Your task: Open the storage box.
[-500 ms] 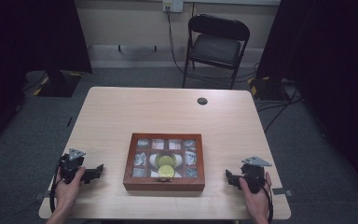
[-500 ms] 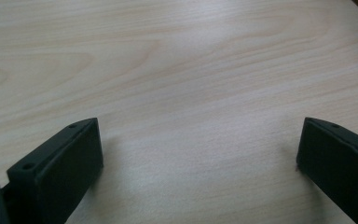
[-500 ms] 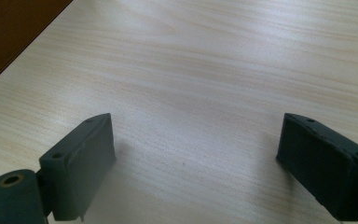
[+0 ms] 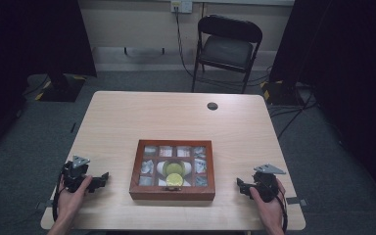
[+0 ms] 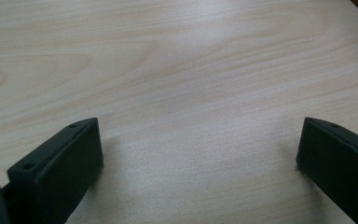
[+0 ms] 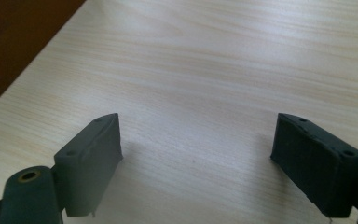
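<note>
I hold my left hand-held gripper (image 4: pixel 100 180) just left of the wooden box (image 4: pixel 172 171), near the counter's (image 4: pixel 176 117) front edge, and my right hand-held gripper (image 4: pixel 242 187) just right of the box, both apart from it and pointing in toward it. Both are released: in the left gripper view the two black jaws stand wide over bare pale wood grain with nothing between them, and the right gripper view shows the same, with the box's dark brown side at the upper left corner.

The box sits a little in front of the counter's middle. It is reddish-brown, low and nearly square, with a top divided into small windowed compartments that show pale, greyish contents too small to make out. A round yellow-green thing (image 4: pixel 175 179) lies in the box at its middle front, by a brass-coloured clasp. I can read no writing or brand anywhere on it.

A small dark round disc (image 4: pixel 212 105) lies behind the box, toward the counter's far edge. A black folding chair (image 4: pixel 227 46) stands beyond that.
</note>
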A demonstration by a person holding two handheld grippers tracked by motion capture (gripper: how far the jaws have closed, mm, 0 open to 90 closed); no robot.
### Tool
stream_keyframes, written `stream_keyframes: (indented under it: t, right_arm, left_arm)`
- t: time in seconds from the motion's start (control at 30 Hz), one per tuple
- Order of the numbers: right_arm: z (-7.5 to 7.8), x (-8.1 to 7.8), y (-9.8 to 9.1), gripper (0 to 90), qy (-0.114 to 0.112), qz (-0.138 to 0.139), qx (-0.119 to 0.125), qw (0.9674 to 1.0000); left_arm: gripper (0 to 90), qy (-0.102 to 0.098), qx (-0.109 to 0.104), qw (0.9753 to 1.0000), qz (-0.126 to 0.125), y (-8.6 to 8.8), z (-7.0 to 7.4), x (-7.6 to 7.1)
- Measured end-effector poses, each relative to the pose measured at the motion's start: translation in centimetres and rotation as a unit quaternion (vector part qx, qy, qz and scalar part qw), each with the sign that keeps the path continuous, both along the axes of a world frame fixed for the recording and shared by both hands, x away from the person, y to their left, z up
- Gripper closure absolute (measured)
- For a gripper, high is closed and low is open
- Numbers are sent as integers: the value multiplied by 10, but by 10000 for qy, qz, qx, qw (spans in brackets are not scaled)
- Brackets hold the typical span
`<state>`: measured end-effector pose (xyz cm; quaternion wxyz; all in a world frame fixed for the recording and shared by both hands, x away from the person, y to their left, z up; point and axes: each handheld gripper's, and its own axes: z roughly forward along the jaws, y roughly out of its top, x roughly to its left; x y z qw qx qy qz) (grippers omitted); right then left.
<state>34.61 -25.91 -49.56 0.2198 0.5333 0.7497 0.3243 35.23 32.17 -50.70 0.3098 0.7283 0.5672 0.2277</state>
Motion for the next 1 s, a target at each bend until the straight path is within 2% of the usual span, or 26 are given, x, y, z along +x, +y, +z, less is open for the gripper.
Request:
stream_keyframes:
  t: [0.4, 0.6, 0.83, 1.0]
  right_arm:
    - [7, -4, 2, 241, 71, 182, 313, 9993]
    - [10, -6, 6, 294, 25, 378, 343, 9987]
    - [16, -11, 12, 350, -91, 579, 513, 9970]
    - [20, -13, 16, 422, -113, 754, 545, 9956]
  left_arm:
    - [0, 13, -4, 10000, -5, 0, 0, 0]
    - [0, 6, 1, 10000, 14, -1, 0, 0]
    - [0, 6, 0, 10000, 15, -1, 0, 0]
    - [0, 6, 0, 10000, 14, -1, 0, 0]
